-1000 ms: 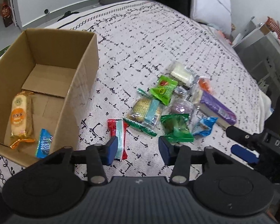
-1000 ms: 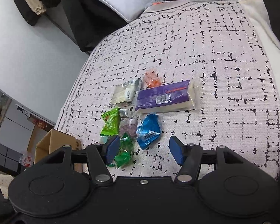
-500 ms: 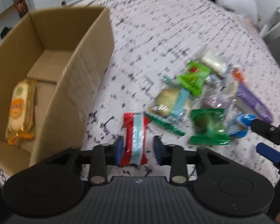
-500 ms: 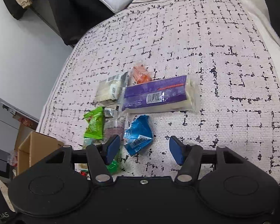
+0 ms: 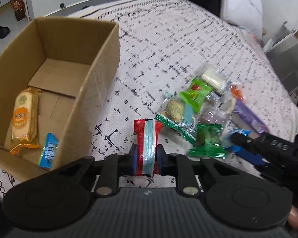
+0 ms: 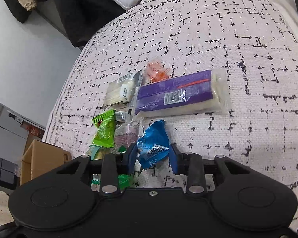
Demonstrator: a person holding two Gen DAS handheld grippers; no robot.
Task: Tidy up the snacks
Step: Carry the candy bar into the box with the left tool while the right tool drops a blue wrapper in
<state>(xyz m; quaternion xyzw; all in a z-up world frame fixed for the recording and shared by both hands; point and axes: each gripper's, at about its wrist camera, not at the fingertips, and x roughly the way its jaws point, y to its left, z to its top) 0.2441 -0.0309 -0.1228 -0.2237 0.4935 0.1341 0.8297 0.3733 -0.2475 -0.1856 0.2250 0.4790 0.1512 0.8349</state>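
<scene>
Right, cardboard box [image 5: 101, 63] on the bed [image 5: 168, 45], open-topped, holding an orange-labelled cake pack [image 5: 23, 119] and a small blue packet [image 5: 48, 152]; most of its floor is bare. Left tool [image 5: 146, 155] is clamped on the red-and-teal wrapper [image 5: 147, 138], long axis pointing straight away along the fingers, just beside the box's near corner. Right tool [image 6: 153, 156] stands open, its fingers either side of the blue pouch [image 6: 153, 140]. Beyond it lies the purple pack [image 6: 174, 95], lengthwise across, open bedspread to its right.
</scene>
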